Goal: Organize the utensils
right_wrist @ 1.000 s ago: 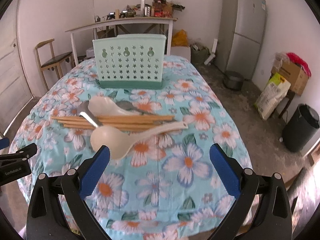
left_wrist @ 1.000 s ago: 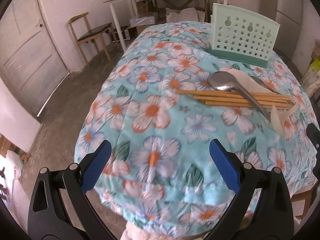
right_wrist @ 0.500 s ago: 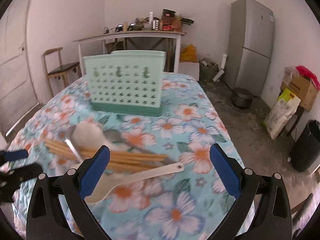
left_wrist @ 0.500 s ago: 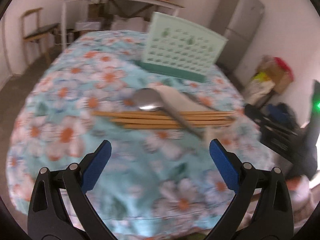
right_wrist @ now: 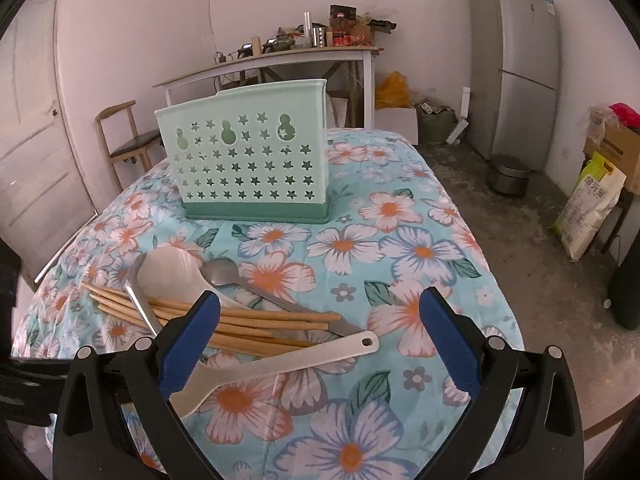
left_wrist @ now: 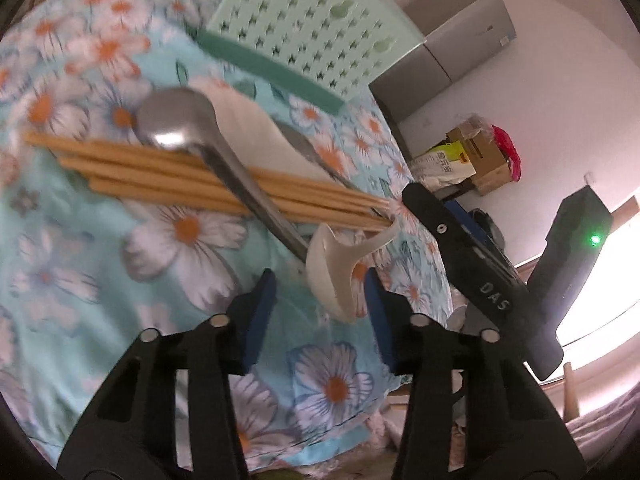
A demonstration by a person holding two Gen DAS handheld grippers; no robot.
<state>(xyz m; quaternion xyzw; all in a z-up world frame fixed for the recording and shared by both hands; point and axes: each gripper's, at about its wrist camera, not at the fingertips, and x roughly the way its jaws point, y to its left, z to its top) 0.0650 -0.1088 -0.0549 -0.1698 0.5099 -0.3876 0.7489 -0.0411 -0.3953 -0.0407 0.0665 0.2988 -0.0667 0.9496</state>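
Our left tool (left_wrist: 320, 300) is closing, its blue pads either side of the white spoon's (left_wrist: 332, 276) bowl but not yet pressing on it. That spoon lies on the table (right_wrist: 420, 248) against a pile of chopsticks (right_wrist: 240, 320), a metal ladle (left_wrist: 192, 128) and a metal spoon (right_wrist: 224, 272), in front of the green holder (right_wrist: 248, 160). Our right tool (right_wrist: 320, 340) hangs wide and empty above the white spoon's handle.
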